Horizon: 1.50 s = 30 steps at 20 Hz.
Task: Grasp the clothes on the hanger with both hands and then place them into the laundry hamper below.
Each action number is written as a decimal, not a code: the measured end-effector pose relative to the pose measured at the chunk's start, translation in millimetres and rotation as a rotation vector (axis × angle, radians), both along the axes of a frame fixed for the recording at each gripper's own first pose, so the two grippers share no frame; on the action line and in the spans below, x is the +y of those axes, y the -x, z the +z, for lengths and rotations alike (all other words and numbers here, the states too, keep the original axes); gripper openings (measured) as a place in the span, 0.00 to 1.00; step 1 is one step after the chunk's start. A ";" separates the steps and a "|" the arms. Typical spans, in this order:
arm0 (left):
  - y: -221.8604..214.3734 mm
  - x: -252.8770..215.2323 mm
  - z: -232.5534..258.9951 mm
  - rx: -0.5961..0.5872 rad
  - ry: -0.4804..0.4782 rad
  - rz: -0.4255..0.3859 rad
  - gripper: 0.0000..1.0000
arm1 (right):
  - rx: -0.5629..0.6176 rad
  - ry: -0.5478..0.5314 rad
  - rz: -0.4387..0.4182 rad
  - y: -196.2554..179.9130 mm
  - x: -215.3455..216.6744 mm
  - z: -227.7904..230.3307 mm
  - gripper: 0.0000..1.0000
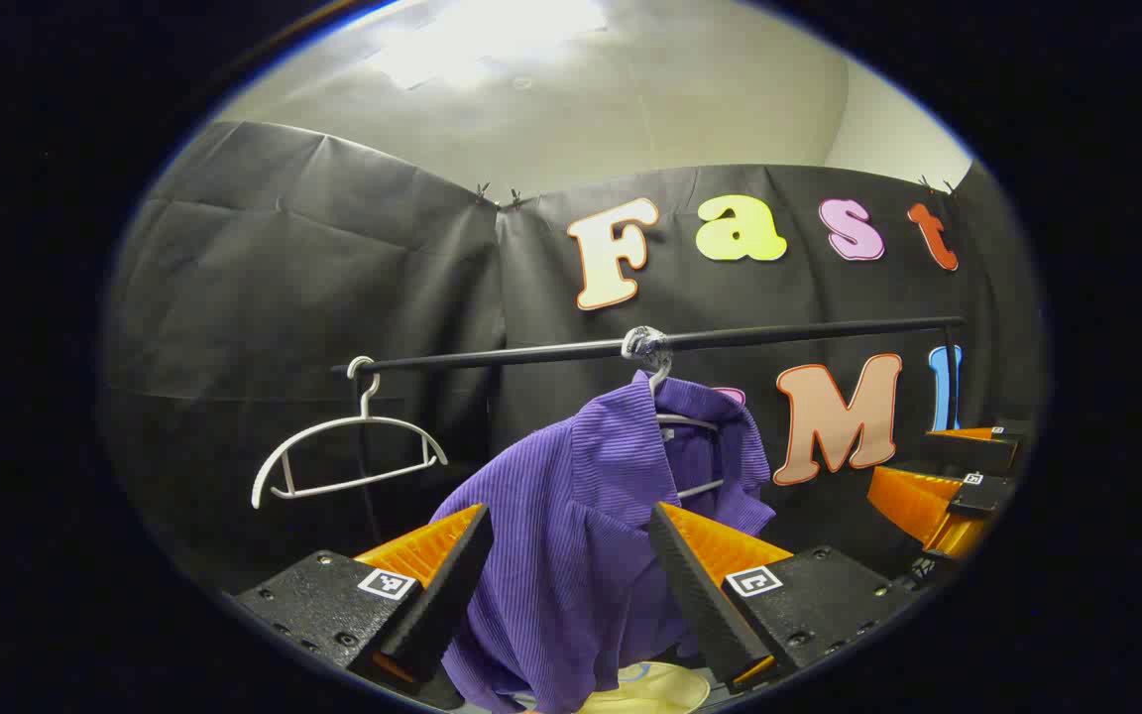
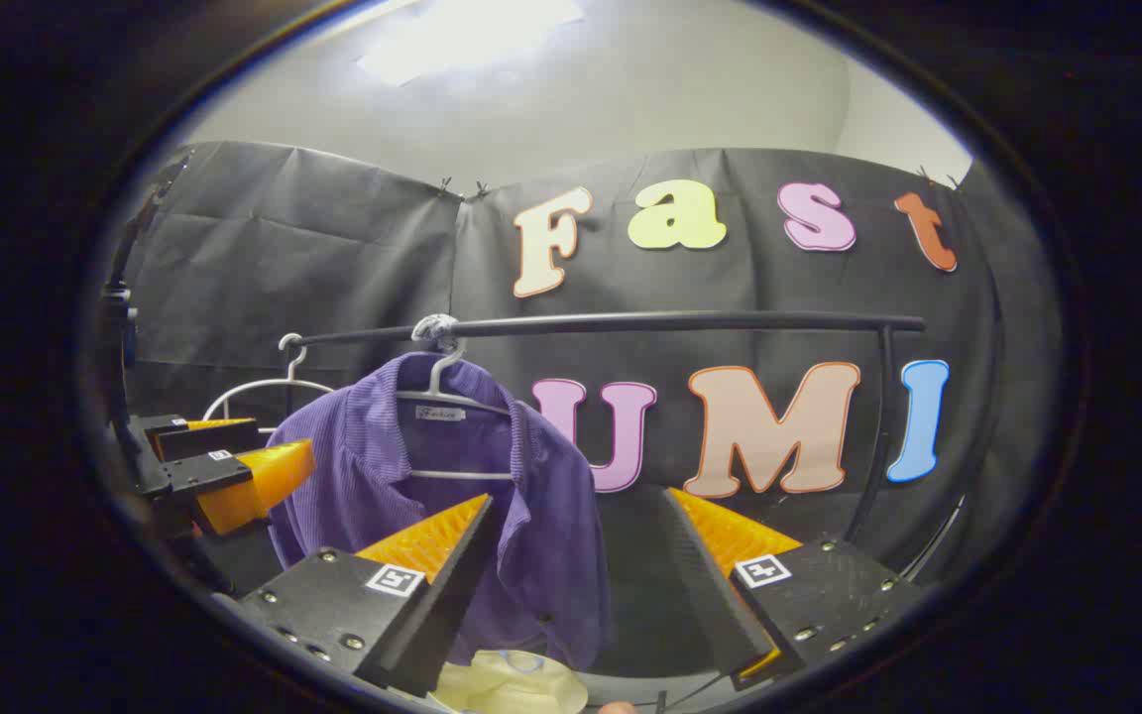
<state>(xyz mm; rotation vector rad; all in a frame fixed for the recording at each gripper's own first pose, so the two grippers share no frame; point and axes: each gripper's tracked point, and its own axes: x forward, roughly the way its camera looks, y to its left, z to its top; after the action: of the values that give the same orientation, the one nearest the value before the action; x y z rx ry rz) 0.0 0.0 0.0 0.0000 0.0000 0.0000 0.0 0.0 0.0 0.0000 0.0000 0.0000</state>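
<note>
Left gripper (image 1: 571, 555) spread wide, nothing held; purple shirt (image 1: 571, 516) seen between its fingers, not pinched.

Right gripper (image 2: 581, 550) likewise released. Shirt (image 2: 412, 496) on a white hanger (image 2: 452, 397) under a black rail (image 2: 630, 322), at 10 o'clock; spare hanger (image 1: 343, 451) at 9 o'clock; pale yellow cloth (image 2: 507, 684) at 6.

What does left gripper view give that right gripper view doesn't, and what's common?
Left gripper view: the empty white hanger in full, and the right gripper at the side. Right gripper view: the rail's right upright post, the shirt's neck label, and the left gripper at the side. Both: the purple shirt hanging on the black rail, a pale yellow item below, both grippers open.
</note>
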 end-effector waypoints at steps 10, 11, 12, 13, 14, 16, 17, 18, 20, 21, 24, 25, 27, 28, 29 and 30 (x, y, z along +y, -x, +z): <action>-8.0 -9.9 -16.4 0.028 -0.017 0.017 0.97 | -0.001 0.017 -0.003 -3.3 -6.2 -1.6 0.98; -10.1 -11.3 -18.6 0.031 -0.019 0.020 0.98 | -0.001 0.018 -0.005 -3.1 -9.1 -1.6 0.98; -12.1 -13.2 -21.7 0.035 -0.021 0.023 0.97 | -0.002 0.020 -0.006 -3.1 -11.5 -1.0 0.98; -14.6 -15.6 -25.5 0.042 -0.022 0.026 0.97 | -0.004 0.022 -0.007 -3.4 -13.3 -0.9 0.98; -17.7 -18.8 -30.0 0.047 -0.023 0.027 0.97 | -0.004 0.026 -0.008 -3.8 -15.3 -0.7 0.98; -23.1 -24.3 -38.2 0.055 -0.024 0.034 0.97 | -0.002 0.037 -0.012 -5.1 -20.4 -2.2 0.98; -27.3 -26.8 -42.1 0.058 -0.028 0.042 0.97 | -0.002 0.042 -0.013 -5.1 -23.5 -1.4 0.98; -30.1 -29.3 -47.3 0.061 -0.034 0.050 0.97 | 0.000 0.046 -0.015 -5.4 -26.4 -0.9 0.93; -37.0 -33.7 -56.4 0.065 -0.049 0.072 0.97 | 0.001 0.054 -0.018 -6.4 -34.1 -1.4 0.93; -41.2 -34.4 -59.8 0.066 -0.058 0.087 0.97 | 0.003 0.059 -0.018 -7.6 -37.1 -1.3 0.93; -54.0 -40.3 -70.6 0.058 -0.070 0.131 0.96 | 0.010 0.075 -0.016 -12.4 -47.2 -2.8 0.98; -59.1 -43.2 -73.9 0.056 -0.069 0.142 0.96 | 0.010 0.080 -0.013 -12.7 -49.7 -3.4 0.98; -67.3 -45.4 -83.3 0.055 -0.077 0.181 0.96 | 0.014 0.089 -0.004 -16.5 -55.5 -4.4 0.98; -70.6 -44.6 -85.7 0.045 -0.084 0.209 0.97 | 0.016 0.091 0.002 -18.9 -55.8 -5.5 0.98; -74.5 -43.7 -87.9 0.037 -0.092 0.234 0.98 | 0.020 0.093 0.010 -21.0 -56.4 -6.5 0.98; -76.8 -42.0 -90.9 0.030 -0.096 0.265 0.99 | 0.024 0.094 0.016 -22.6 -57.4 -7.4 0.98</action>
<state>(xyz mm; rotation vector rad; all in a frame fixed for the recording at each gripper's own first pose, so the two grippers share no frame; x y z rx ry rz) 76.8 -42.0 -90.9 0.0962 0.0301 0.2655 22.6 -57.4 -7.4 -0.0936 0.0239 0.0161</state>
